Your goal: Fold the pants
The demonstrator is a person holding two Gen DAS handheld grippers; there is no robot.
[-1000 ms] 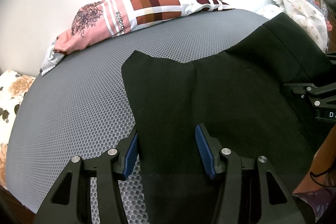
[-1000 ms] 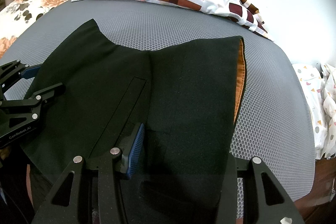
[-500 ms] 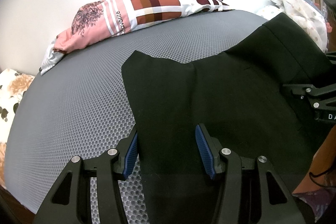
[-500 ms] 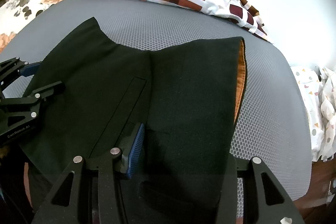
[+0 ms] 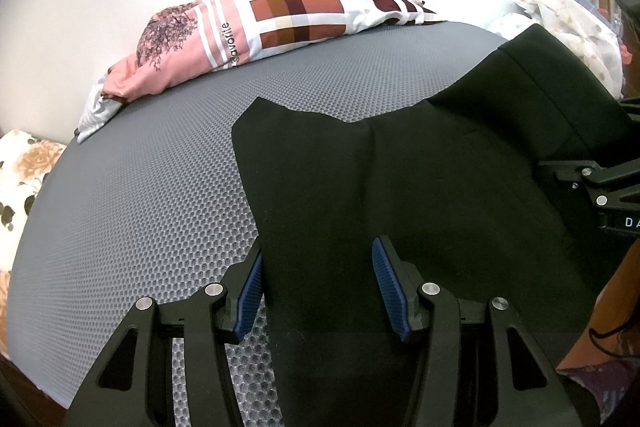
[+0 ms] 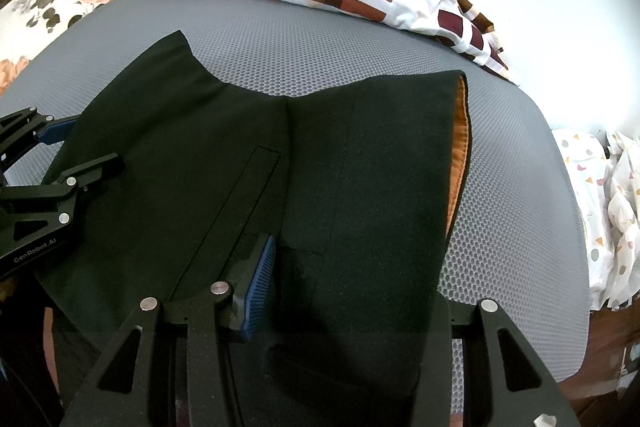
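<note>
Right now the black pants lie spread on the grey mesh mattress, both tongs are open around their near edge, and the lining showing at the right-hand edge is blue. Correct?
Not quite: the lining is orange, as the right wrist view shows. The rest holds: the black pants lie spread on the grey mesh mattress, with the left tongs and right tongs open around their near edge.

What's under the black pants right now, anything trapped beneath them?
The black pants lie on the grey mesh mattress, which shows around their edges. An orange lining shows at the right-hand edge. Whatever lies directly beneath the fabric is covered; so is the right gripper's right finger.
</note>
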